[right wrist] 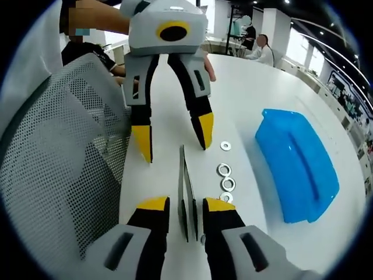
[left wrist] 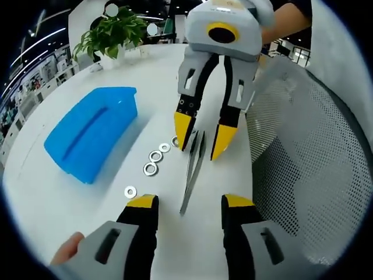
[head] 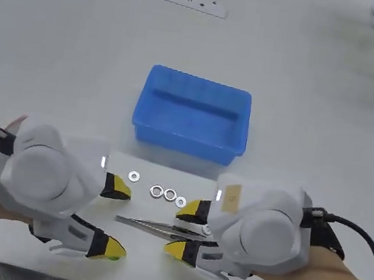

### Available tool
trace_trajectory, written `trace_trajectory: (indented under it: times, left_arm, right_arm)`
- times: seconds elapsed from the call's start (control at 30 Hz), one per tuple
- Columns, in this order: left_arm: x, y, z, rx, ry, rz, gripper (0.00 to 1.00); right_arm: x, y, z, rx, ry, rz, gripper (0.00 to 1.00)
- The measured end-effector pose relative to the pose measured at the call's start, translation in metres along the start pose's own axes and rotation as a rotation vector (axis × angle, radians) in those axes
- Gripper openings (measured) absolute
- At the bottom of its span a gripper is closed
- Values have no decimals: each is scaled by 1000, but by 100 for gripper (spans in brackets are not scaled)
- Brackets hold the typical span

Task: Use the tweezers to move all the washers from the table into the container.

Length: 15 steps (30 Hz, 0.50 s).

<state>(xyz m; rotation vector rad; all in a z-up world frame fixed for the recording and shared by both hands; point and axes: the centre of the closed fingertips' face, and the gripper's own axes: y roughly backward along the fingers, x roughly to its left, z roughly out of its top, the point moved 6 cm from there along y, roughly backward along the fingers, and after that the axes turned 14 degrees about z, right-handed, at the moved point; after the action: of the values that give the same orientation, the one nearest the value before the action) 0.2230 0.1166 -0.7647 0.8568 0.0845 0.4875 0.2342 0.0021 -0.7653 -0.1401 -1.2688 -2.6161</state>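
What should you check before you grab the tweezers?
1. Tweezers lie flat with nothing on top: ok.
2. Right gripper has one jaw on each side of the tweezers: ok.
3. Right gripper is shut on the tweezers: not ok, there are gaps on both sides.
4. Left gripper is open and holds nothing: ok.
5. Washers are out of the jaws' way: cannot tell. Most lie in a row beside the tweezers, but one seems very close to the right gripper.
6. Blue container has its top open, just behind the washers: ok.
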Motion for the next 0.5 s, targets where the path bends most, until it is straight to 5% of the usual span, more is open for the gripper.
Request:
trace_trajectory:
  times: [0.23,0.5]
  left_arm:
    - [5,-6,2,4,-61,35,35]
    - [3,-7,4,4,-103,8,23]
  right_arm:
    - [-1,-1,-2,40,15,1,13]
    - [-4,-2,0,88,44,5,10]
